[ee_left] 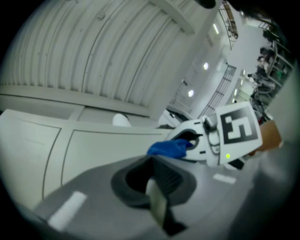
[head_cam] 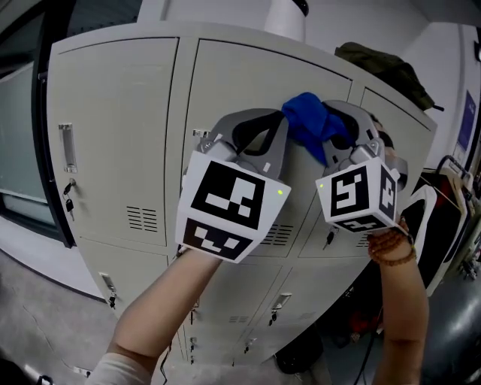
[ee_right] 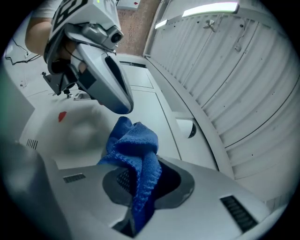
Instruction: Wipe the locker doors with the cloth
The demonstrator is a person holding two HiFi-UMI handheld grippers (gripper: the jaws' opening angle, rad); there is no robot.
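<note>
A bank of cream locker doors (head_cam: 113,143) fills the head view. My right gripper (head_cam: 336,124) is raised before the upper middle door (head_cam: 225,79), shut on a bunched blue cloth (head_cam: 310,126). In the right gripper view the cloth (ee_right: 136,150) hangs out of the shut jaws (ee_right: 140,187) close to the door face; whether it touches I cannot tell. My left gripper (head_cam: 259,120) is just to the left, shut with nothing between its fingers (ee_left: 157,187). From the left gripper view I see the cloth (ee_left: 166,148) and the right gripper (ee_left: 192,140) beside it.
A door handle (head_cam: 68,147) with hanging keys (head_cam: 69,197) is on the left locker. A dark green garment (head_cam: 383,68) and a white object (head_cam: 285,19) lie on top of the lockers. A clothes rack (head_cam: 451,188) stands at the right. Lower doors (head_cam: 225,316) sit beneath.
</note>
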